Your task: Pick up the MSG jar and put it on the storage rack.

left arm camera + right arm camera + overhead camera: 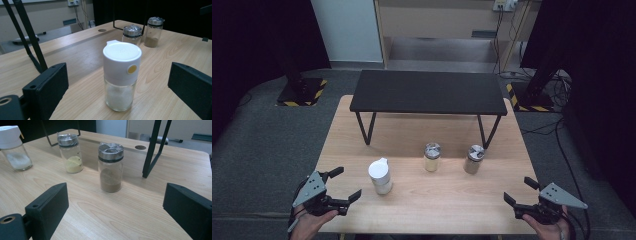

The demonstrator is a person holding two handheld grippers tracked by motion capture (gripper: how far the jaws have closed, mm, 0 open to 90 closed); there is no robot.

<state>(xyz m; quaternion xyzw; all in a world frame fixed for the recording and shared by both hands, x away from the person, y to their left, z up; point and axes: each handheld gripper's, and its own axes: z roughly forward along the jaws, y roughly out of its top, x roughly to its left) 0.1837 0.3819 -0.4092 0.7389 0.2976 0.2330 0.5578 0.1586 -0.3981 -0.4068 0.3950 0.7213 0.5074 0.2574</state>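
Left gripper: jaws spread wide and empty, held low over the near left corner of the wooden table.
White-capped jar: stood upright just ahead of the left gripper and slightly toward the table's middle, with clear wood between it and the jaws; in the left gripper view it sat almost centred between them.
Long axis of that jar: vertical, so level jaws would meet its glass sides squarely.
Right gripper: jaws likewise spread and empty, at the near right corner.
Brown-spice jar: upright, ahead of the right gripper and toward the middle, farther off than the white-capped jar was from the left; it stood between the jaws' line in the right gripper view.
Yellow-spice jar: between the other two, under the front edge of the black shelf.
Nearer pairing: the left gripper and the white-capped jar, judged the likeliest first grasp by a short forward push.
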